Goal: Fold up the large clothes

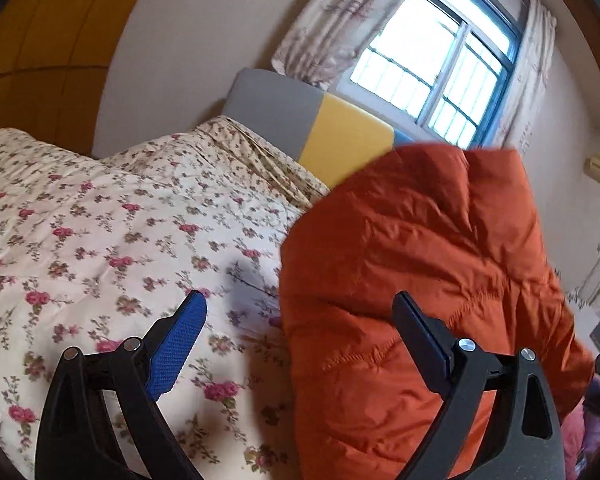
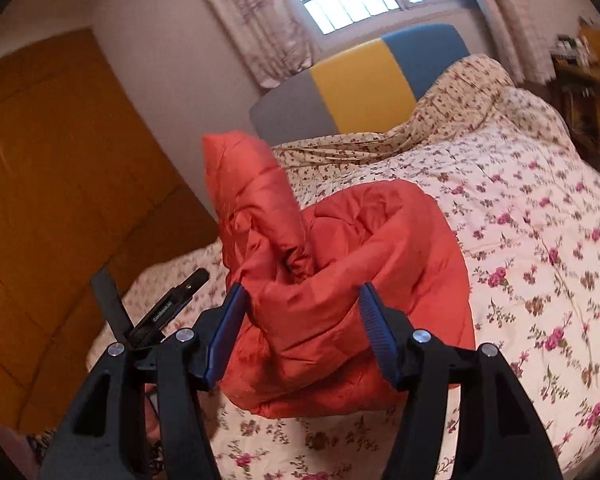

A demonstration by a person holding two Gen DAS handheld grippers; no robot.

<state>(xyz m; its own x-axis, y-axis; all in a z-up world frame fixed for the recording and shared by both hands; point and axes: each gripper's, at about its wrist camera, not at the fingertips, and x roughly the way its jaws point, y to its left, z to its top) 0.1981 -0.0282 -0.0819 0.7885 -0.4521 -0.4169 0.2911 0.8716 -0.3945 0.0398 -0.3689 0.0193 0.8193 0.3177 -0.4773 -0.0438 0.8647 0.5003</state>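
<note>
Left gripper (image 1: 300, 312): fingers (image 1: 176, 344) spread wide, released, nothing between them; the orange padded jacket (image 1: 420, 248) hangs just behind its right finger. Right gripper (image 2: 300, 300): fingers (image 2: 376, 328) partly spread with a bunched fold of the jacket (image 2: 340, 264) between them; whether they press it cannot be told. Beyond lies the floral bed (image 2: 540, 220), then the headboard (image 2: 360, 84) and window (image 1: 432, 64).

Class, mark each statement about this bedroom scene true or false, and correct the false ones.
1. The padded jacket is orange. True.
2. The left tongs are clamped on the jacket. False: they stand open, gripping nothing.
3. The bedspread has a floral print. True.
4. The headboard is one plain colour. False: it has grey, yellow and blue panels.
5. The right tongs have jacket fabric between them. True.
</note>
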